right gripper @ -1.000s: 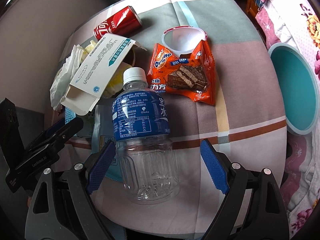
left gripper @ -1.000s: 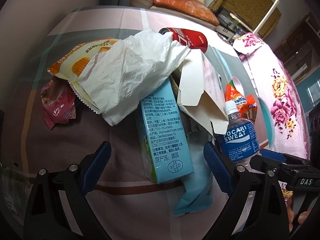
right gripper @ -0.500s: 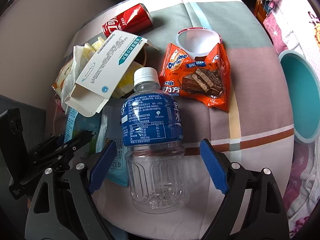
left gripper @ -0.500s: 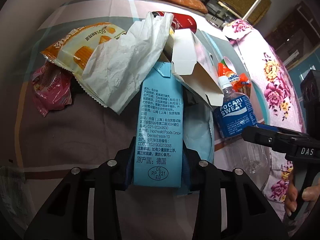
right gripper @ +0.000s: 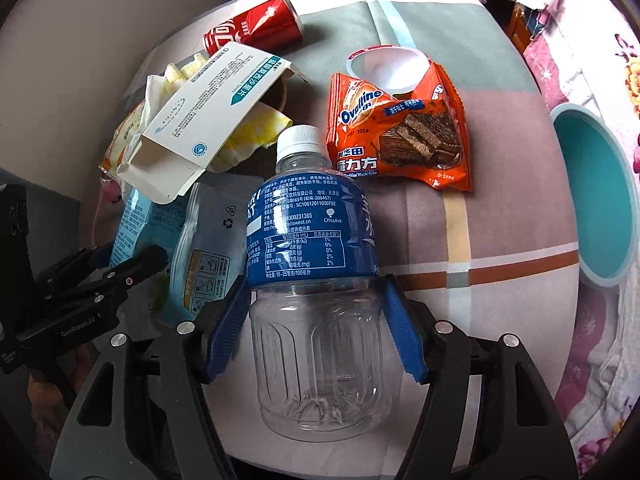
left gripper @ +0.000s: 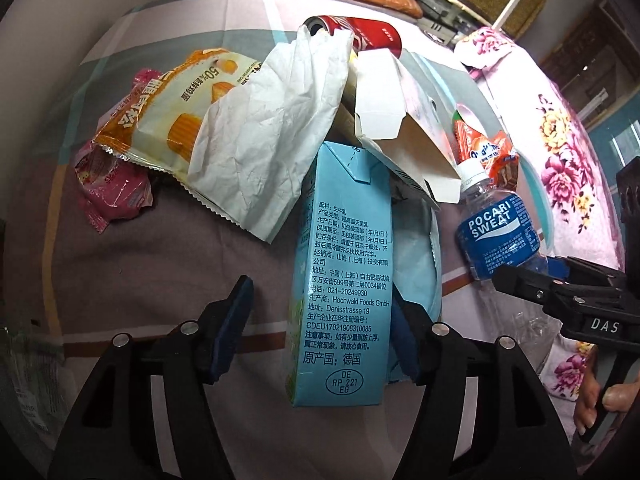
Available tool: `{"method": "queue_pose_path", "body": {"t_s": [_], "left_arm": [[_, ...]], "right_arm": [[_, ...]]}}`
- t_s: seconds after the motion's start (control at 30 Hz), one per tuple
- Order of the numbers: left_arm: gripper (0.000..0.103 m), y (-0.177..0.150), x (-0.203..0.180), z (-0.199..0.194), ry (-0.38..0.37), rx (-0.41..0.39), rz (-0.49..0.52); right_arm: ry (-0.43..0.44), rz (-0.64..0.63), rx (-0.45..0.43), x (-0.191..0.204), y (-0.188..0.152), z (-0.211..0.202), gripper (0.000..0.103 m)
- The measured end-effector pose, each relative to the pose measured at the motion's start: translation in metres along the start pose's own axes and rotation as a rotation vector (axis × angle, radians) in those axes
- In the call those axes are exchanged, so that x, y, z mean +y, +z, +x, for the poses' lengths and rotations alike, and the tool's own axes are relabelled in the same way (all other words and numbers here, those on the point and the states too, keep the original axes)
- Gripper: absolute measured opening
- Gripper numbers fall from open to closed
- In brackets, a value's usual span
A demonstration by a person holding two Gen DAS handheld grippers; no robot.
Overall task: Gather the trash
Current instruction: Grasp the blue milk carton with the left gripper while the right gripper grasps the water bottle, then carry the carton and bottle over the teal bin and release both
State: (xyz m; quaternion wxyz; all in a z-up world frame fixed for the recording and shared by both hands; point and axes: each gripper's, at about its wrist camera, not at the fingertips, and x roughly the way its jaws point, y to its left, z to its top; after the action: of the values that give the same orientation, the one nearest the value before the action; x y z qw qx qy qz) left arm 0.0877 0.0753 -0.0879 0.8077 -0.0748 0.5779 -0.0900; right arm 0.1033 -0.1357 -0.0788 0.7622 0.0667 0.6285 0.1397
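Jaws first: on my right gripper (right gripper: 314, 280) they have just been closing, and both blue pads now press the clear bottle (right gripper: 316, 240) just under its blue label, where the ribbed body gives a firm waist to pinch. On my left gripper (left gripper: 320, 292) the jaws have just been opening. The milk carton (left gripper: 344, 272) stands between them, the right pad touching it and the left pad clear of it, so I judge that grip is not set. The carton's top is tucked under the folded box (left gripper: 400, 128) and a crumpled paper bag (left gripper: 272, 128), which likely hinders lifting it. Both pieces lie on the tabletop (right gripper: 500, 240) in the litter heap. Beyond it waits the teal bin (right gripper: 596, 184), probably where this all goes.
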Motion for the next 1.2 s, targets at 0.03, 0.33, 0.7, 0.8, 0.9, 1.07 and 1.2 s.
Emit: {"method": "queue_pose_path", "body": {"t_s": [0.03, 0.33, 0.7, 0.8, 0.9, 1.07, 1.2], "left_arm": [[0.065, 0.001, -0.002, 0.002, 0.017, 0.003, 0.009], [0.044, 0.003, -0.001, 0.006, 0.038, -0.009, 0.000], [0.039, -0.004, -0.018, 0.007, 0.120, 0.002, 0.083], [0.038, -0.005, -0.014, 0.003, 0.128, -0.016, 0.065], [0.038, -0.011, -0.015, -0.012, 0.117, -0.059, 0.055], [0.038, -0.019, -0.017, -0.035, 0.106, -0.112, 0.046], [0.038, -0.023, -0.021, -0.055, 0.084, -0.142, 0.037]], "right_arm": [[-0.002, 0.002, 0.004, -0.002, -0.001, 0.000, 0.064], [-0.017, -0.018, 0.021, -0.008, 0.000, 0.000, 0.064], [-0.012, -0.045, 0.025, -0.007, 0.001, 0.010, 0.064], [0.014, -0.051, 0.004, -0.007, -0.006, 0.006, 0.063], [0.056, -0.037, -0.020, -0.011, -0.011, -0.005, 0.063], [0.102, -0.036, -0.054, -0.013, -0.014, -0.020, 0.063], [0.133, -0.043, -0.081, -0.015, -0.015, -0.032, 0.063]]}}
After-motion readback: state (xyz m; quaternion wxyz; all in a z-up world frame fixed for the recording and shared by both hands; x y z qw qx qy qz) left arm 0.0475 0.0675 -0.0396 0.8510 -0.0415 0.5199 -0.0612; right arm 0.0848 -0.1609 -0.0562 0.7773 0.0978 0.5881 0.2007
